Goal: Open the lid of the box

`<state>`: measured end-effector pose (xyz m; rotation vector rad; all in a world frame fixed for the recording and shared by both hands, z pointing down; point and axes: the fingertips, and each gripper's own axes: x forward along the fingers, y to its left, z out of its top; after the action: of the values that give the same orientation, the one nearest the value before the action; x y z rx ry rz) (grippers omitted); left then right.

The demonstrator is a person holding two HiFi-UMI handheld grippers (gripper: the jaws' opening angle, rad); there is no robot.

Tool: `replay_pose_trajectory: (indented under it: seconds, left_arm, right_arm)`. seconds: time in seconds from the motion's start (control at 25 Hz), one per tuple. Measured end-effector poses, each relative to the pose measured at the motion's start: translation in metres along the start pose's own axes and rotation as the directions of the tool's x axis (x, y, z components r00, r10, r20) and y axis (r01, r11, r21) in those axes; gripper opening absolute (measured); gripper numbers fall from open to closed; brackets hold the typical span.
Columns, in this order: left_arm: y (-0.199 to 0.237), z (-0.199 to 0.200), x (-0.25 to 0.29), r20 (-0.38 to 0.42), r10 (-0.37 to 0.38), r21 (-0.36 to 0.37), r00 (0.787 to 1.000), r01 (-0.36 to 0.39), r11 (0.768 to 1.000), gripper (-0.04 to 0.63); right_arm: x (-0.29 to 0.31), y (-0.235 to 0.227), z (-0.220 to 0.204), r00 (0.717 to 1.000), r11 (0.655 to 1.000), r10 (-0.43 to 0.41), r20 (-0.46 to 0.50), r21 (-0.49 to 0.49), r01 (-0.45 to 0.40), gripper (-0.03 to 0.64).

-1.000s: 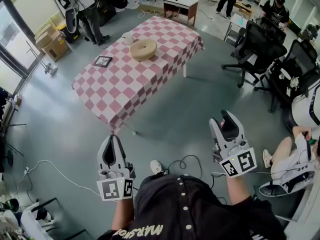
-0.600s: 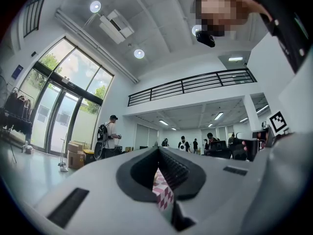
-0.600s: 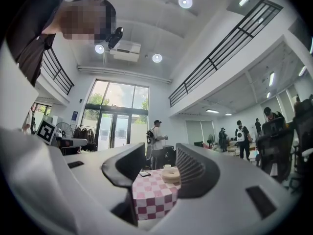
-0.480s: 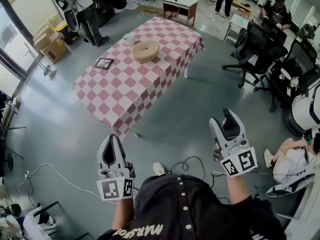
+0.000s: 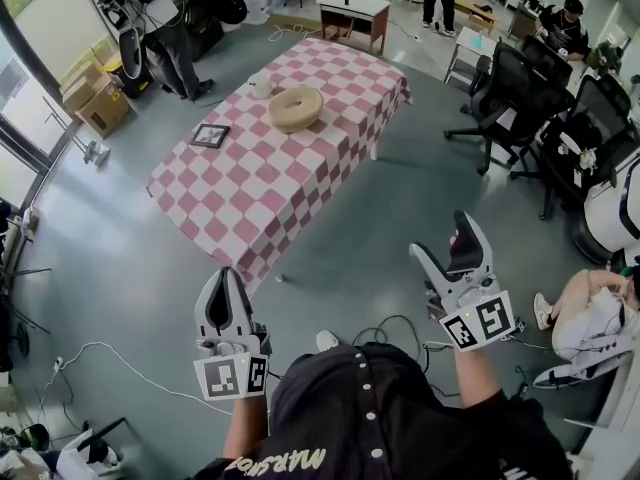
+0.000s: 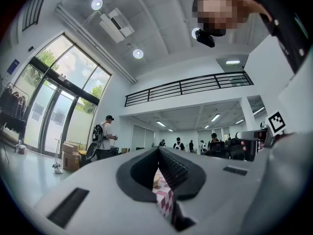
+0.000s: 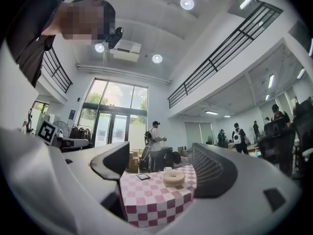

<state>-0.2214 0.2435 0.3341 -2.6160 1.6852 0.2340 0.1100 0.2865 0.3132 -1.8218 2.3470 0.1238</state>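
Counter (image 5: 250, 183): a rectangular one under a pink-and-white checked cloth. It stands cornerwise on the grey floor (image 5: 130, 268), one corner toward the person.

Task item: the round tan box (image 5: 293, 108) sits on the far half of the counter, roughly midway between the two long edges. Its lid is on, and nothing touches it. In the right gripper view it shows between the parted jaws, far off.

Other items on the counter: a small white cup (image 5: 260, 85) stands just beside the box, toward the far left edge. A flat black-rimmed frame (image 5: 210, 135) lies near the left long edge, apart from both.

Left gripper (image 5: 222, 276): a grey two-jaw tool with a marker cube, held over the floor just short of the counter's near corner. Its jaws are together at the tips and nothing is between them. Its own view shows only a thin strip of checked cloth through the slit below the tips.

Right gripper (image 5: 442, 236): the same build, held over the floor to the right of the near corner and well apart from the counter. Its jaws have just been opening and stand wide apart, with nothing between them.

Surroundings: black office chairs (image 5: 510, 88) stand beyond the counter's right edge.
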Motion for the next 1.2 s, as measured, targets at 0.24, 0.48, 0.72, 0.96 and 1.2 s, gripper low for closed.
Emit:
replay_pose_trajectory:
  seconds: [0.24, 0.48, 0.72, 0.96, 1.2]
  left_arm:
    - [0.016, -0.002, 0.005, -0.016, -0.029, 0.005, 0.999, 0.029, 1.0, 0.009]
    - [0.021, -0.005, 0.006, -0.029, -0.033, -0.005, 0.999, 0.032, 0.999, 0.009]
    - [0.029, -0.013, 0.016, -0.041, -0.008, -0.005, 0.999, 0.008, 1.0, 0.009]
    - [0.035, -0.02, 0.047, -0.042, 0.015, 0.0, 0.999, -0.015, 1.0, 0.009]
    - [0.035, -0.019, 0.101, -0.034, 0.023, 0.007, 0.999, -0.023, 1.0, 0.009]
  right_arm:
    - [0.007, 0.018, -0.008, 1.0, 1.0, -0.001, -0.029, -0.026, 0.0, 0.428]
    - [0.013, 0.021, -0.009, 0.999, 0.999, 0.004, -0.046, -0.036, -0.005, 0.448]
    - [0.032, 0.015, -0.018, 0.999, 0.999, 0.015, -0.046, -0.031, -0.016, 0.453]
    - [0.067, -0.004, -0.029, 0.998, 0.999, 0.034, -0.049, -0.028, -0.036, 0.453]
    - [0.112, -0.033, -0.033, 0.997, 0.997, 0.057, -0.053, -0.044, -0.059, 0.454]
